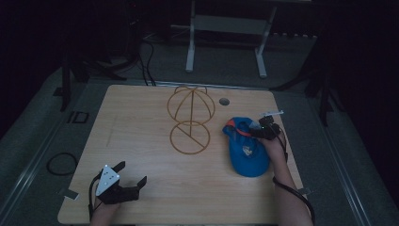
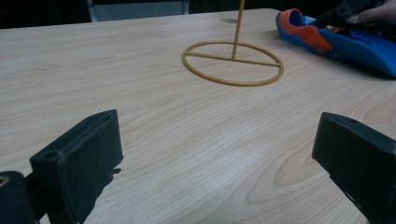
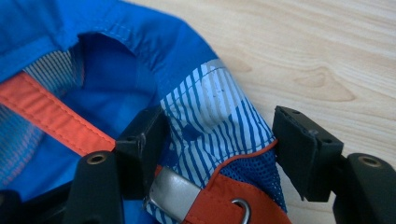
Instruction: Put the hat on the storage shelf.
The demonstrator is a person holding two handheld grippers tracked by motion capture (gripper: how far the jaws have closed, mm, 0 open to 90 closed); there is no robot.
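A blue cap with orange trim lies on the right side of the wooden table; it also lies far right in the left gripper view, the cap. My right gripper sits at its rear edge. In the right gripper view the cap is close up, and the right gripper stands open with the striped back band and orange strap between its jaws. A golden wire hat stand rises mid-table, its ring base flat on the wood. My left gripper rests open near the front left, nothing in it.
A round grommet hole sits in the table behind the cap. Beyond the far edge stands a white metal frame. A cable loop lies on the floor at left. Bare wood stretches between the left gripper and the stand.
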